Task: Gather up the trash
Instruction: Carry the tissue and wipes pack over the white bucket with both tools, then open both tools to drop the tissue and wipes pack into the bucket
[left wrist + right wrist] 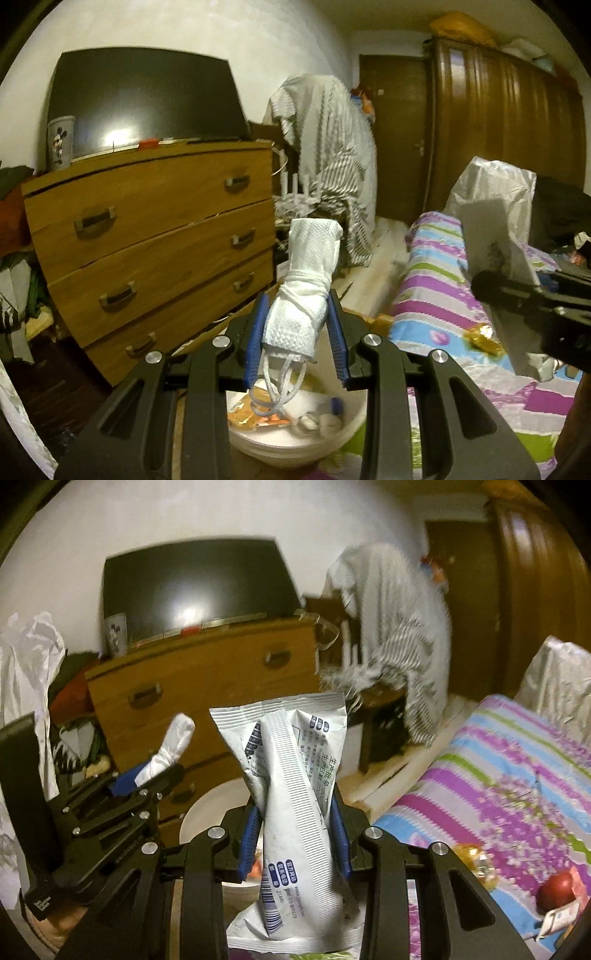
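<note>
My left gripper (297, 295) is shut on a rolled white face mask (312, 254) bound with its own strings, which dangle below the blue pads. Under it stands a white bin (280, 448) holding wrappers and other scraps. My right gripper (295, 801) is shut on a crumpled silver-white printed wrapper (291, 746), which sticks up above and hangs below the jaws. In the left wrist view the right gripper (491, 280) comes in from the right with the wrapper (495, 206). The right wrist view shows the left gripper (147, 771) and mask (177, 734) at left, and the bin (207, 805) between them.
A wooden dresser (147, 236) with a dark TV (147, 99) and a cartoon cup (61, 142) stands behind the bin. A bed with a striped cover (436, 280) carries a gold wrapper (480, 338) and a red round thing (557, 890). A cloth-draped chair (325, 147) and wardrobe (498, 122) stand behind.
</note>
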{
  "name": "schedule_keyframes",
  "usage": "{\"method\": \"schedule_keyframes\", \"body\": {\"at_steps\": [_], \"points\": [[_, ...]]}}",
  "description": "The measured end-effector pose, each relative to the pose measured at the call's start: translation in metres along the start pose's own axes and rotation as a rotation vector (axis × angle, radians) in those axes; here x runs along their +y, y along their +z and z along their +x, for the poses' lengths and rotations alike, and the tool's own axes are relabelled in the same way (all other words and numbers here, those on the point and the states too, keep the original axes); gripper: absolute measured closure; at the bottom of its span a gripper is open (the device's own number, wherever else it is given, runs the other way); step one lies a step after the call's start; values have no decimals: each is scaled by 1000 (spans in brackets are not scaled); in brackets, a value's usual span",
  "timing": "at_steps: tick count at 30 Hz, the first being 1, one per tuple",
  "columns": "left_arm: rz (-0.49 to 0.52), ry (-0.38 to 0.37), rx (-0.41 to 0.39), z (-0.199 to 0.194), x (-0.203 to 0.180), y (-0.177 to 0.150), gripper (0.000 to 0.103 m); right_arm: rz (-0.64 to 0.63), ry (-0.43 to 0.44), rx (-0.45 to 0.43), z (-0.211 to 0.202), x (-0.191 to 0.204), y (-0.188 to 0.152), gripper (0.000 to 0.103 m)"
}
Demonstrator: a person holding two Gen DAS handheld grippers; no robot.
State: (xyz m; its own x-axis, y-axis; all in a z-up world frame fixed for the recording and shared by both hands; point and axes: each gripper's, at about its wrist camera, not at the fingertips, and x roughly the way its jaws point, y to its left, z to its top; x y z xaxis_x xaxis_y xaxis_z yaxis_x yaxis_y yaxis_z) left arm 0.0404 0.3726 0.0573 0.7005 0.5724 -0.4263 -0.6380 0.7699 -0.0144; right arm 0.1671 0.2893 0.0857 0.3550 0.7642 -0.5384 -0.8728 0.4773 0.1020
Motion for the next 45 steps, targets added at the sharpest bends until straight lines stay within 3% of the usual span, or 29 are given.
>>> {"method": "schedule_keyframes", "body": {"at_steps": [9,18,28,45], "points": [[-13,29,117,51,31,-10,73,13,57,206,107,11,13,68],[-13,22,203,90,46,-17,73,20,79,349,179,14,1,68],[-14,12,263,112,53,-28,73,17,76,399,203,6,-5,67],[-17,8,272,117,54,-34,73,21,76,398,205,4,-5,67]]}}
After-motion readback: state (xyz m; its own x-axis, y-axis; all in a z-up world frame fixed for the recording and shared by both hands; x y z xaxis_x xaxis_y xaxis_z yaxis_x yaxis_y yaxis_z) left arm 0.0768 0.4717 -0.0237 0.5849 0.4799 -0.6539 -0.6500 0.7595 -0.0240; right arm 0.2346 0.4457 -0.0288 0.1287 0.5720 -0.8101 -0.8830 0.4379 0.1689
